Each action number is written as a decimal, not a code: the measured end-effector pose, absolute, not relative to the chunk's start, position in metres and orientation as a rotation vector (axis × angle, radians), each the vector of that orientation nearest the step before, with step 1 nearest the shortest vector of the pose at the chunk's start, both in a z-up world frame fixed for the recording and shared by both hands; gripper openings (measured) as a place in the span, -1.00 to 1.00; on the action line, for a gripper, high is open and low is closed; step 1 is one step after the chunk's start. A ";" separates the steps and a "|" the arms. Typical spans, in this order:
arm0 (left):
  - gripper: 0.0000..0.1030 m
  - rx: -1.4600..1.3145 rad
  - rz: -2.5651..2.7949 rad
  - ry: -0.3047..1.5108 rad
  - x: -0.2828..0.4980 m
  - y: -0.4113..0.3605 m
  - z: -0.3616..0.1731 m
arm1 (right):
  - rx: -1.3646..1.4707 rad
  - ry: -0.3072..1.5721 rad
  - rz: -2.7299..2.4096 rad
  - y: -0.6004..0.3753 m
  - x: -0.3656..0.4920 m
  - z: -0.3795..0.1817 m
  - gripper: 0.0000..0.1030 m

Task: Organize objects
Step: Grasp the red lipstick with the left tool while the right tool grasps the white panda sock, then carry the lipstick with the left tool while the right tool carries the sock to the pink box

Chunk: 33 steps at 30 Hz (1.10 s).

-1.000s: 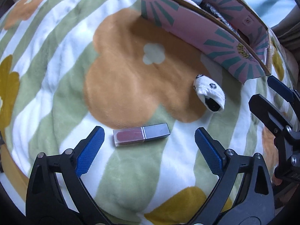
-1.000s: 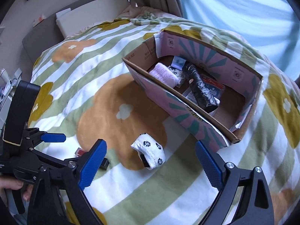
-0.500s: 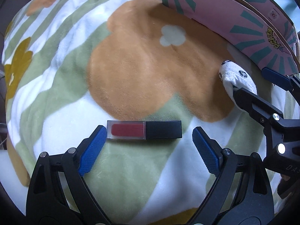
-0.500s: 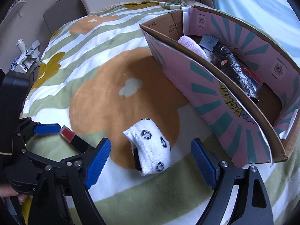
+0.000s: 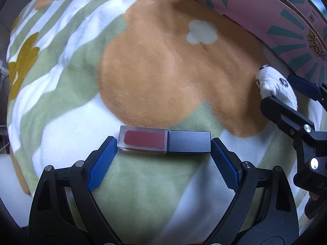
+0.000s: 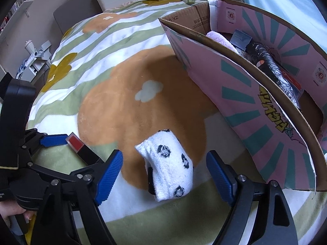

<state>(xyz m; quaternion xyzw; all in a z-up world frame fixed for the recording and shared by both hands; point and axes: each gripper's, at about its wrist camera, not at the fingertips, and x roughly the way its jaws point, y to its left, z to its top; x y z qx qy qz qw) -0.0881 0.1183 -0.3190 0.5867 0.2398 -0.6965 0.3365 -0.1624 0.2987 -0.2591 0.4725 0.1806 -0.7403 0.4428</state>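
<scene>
Soft white sock (image 6: 170,166) between closing right claw (image 6: 164,168), untouched; rigid, slick lip-gloss tube (image 5: 164,140) spanned endwise by closing left claw (image 5: 163,160), best gripped mid-body.

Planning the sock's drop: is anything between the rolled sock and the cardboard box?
Nothing lies on the blanket between the sock and the cardboard box. Only the box's near wall stands in the way; the sock must be lifted over it.
</scene>
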 end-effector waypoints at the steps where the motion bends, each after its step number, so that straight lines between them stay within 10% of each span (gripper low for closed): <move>1: 0.72 1.535 -1.821 0.610 -0.089 0.121 -0.320 | 1.175 0.451 -1.831 0.298 -0.163 -0.261 0.39; 7: 0.58 1.534 -1.861 0.620 -0.090 0.131 -0.321 | 1.193 0.523 -1.840 0.297 -0.159 -0.275 -0.29; 33: 0.58 1.417 -2.236 0.517 -0.099 0.039 -0.178 | 1.230 0.269 -2.240 0.299 -0.141 -0.118 -0.35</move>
